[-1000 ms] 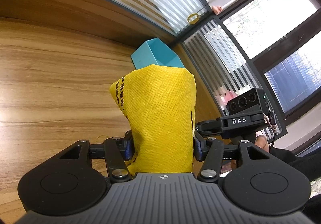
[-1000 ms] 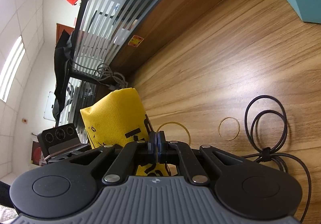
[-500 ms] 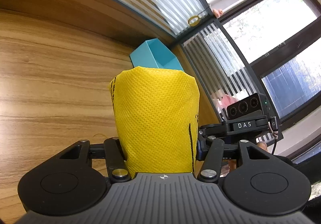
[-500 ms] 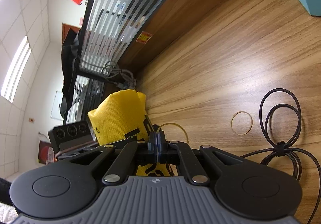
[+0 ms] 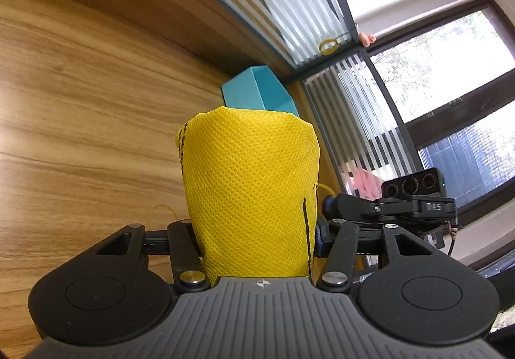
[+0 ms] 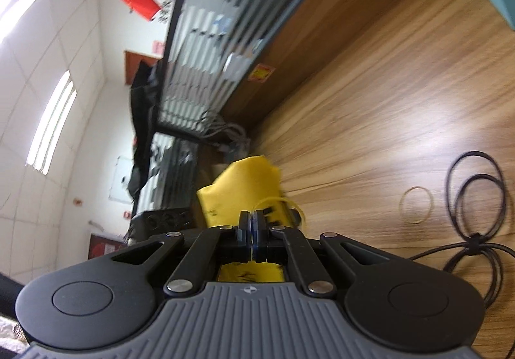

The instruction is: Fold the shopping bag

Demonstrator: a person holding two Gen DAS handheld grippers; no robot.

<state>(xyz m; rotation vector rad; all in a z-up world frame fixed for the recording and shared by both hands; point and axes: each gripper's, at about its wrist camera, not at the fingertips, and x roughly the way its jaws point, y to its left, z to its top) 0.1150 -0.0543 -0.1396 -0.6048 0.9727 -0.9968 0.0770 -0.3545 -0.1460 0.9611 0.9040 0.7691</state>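
Left wrist view: the left gripper (image 5: 257, 233) grasps the folded yellow bag (image 5: 251, 194) at frame centre, above the desk (image 5: 80, 133); a blue box (image 5: 257, 95) lies beyond. Right wrist view: the right gripper (image 6: 254, 238) is clenched on a yellow rubber band (image 6: 276, 203) against the bag; another band (image 6: 416, 209) and black cable (image 6: 476, 198) lie at right.

Daylight from the window (image 5: 450, 75) at far right overexposes its panes and lights the left wrist view sharply, while the right wrist view is smeared by motion blur, ceiling lights (image 6: 51, 124) glaring at left, and both bend strongly at the edges.
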